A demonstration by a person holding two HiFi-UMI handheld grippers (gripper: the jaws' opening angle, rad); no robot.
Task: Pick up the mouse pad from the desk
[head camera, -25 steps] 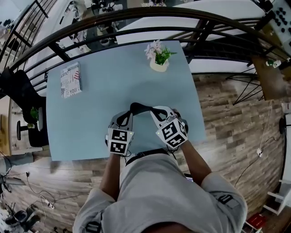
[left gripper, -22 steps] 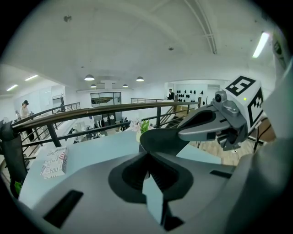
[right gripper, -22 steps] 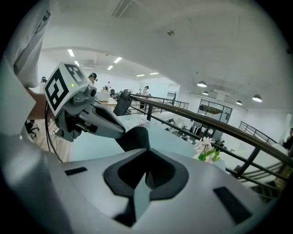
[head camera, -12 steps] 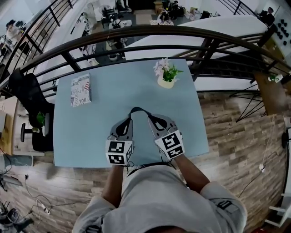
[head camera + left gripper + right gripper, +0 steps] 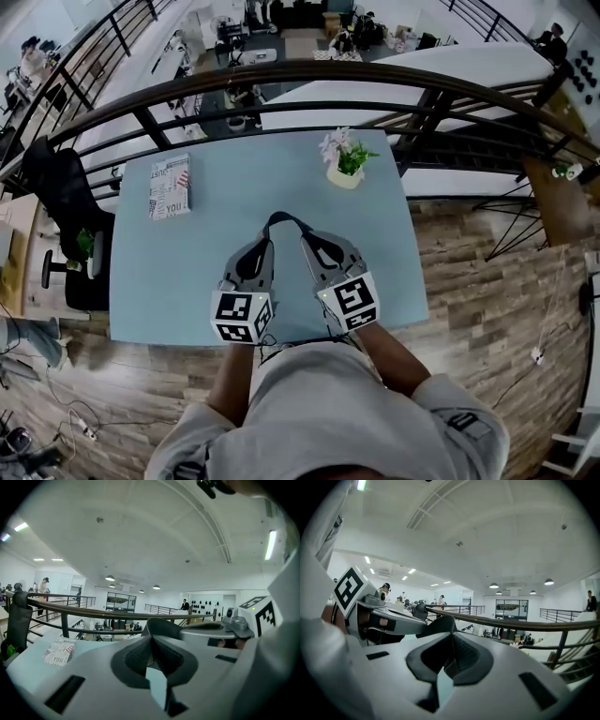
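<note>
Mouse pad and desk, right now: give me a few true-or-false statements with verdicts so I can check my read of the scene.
1. The left gripper and the right gripper are both shut on the dark mouse pad. True.
2. The mouse pad lies flat on the desk. False: it bows in an arc between the two grippers.
3. The flower pot stands near the desk's far right corner. True.
4. The printed book touches the flower pot. False: it lies well apart from it, near the far left corner.
</note>
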